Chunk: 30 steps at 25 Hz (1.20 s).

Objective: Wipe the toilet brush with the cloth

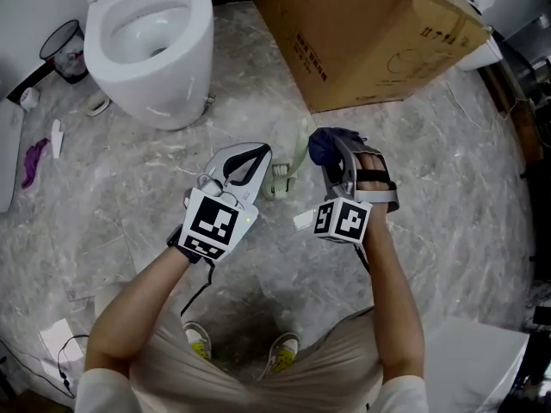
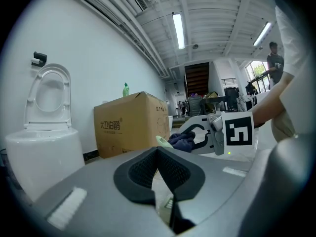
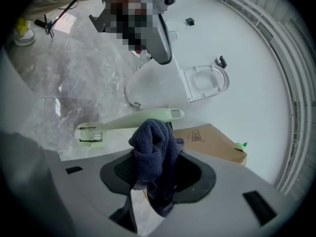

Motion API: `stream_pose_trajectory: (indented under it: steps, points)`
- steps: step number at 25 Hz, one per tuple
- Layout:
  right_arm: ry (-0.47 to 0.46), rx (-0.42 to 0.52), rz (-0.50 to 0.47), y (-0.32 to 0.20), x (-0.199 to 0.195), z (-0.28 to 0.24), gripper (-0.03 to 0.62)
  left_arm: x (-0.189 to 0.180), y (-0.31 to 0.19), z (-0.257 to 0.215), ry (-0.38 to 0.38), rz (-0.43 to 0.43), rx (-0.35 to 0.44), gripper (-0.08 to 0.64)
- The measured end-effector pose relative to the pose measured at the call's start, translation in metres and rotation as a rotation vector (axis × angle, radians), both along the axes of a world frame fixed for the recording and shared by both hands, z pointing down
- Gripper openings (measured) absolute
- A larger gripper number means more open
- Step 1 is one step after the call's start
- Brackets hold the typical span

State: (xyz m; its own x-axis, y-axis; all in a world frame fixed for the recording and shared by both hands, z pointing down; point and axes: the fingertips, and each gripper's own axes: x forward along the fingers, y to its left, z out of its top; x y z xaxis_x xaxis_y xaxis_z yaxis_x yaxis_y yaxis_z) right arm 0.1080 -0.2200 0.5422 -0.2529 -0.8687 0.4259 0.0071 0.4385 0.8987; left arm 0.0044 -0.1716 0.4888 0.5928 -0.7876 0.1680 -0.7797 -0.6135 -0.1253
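Bare forearms fill the bottom of the head view, the left forearm (image 1: 138,304) angling in from the left and the right forearm (image 1: 392,291) running almost straight up the picture; both reach forward and down over the marble floor (image 1: 448,196), so that the two tools sit side by side ahead of the person's shoes (image 1: 200,342). The left tool (image 1: 261,151) lies flat with its marker cube toward the head and its tip aimed between the toilet (image 1: 155,50) and the cardboard box (image 1: 362,33); its own view shows the dark pads pressed together at the tips. The right tool (image 1: 334,155), gripped by the right hand (image 1: 372,169), points forward; its jaws are pinching the cloth (image 3: 154,149), a dark blue towel bunched into a thick fold that sticks out past the jaw tips. The toilet brush (image 3: 131,121) is between the two tools, just beyond the cloth; it is pale green, with a long flat handle ending in a loop and a small rectangular head of white bristles. That head sits low, nearer the person, and the handle runs away toward the toilet; in the left gripper view the loop end shows just past that tool's tips, right beside the cloth. Whether the cloth touches the handle, I cannot tell.
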Motion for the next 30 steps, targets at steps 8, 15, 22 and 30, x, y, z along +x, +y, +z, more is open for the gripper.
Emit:
stream_pose_trajectory:
  steps: [8,15,22,30]
  points:
    - [0.035,-0.181,-0.049,0.020,-0.001,0.043,0.181,-0.006,-0.002,0.009,-0.008,-0.001,-0.016,-0.002]
    - [-0.305,-0.254,0.098,0.021,0.021,-0.007,0.181,-0.016,-0.009,0.009,0.023,-0.020,-0.037,-0.002]
    - [-0.462,0.023,0.060,0.017,-0.002,-0.106,0.179,-0.013,-0.016,0.011,0.010,-0.024,-0.023,-0.002]
    - [-0.385,0.007,-0.030,0.022,-0.046,-0.091,0.181,-0.015,-0.014,0.014,-0.004,-0.025,-0.028,-0.002]
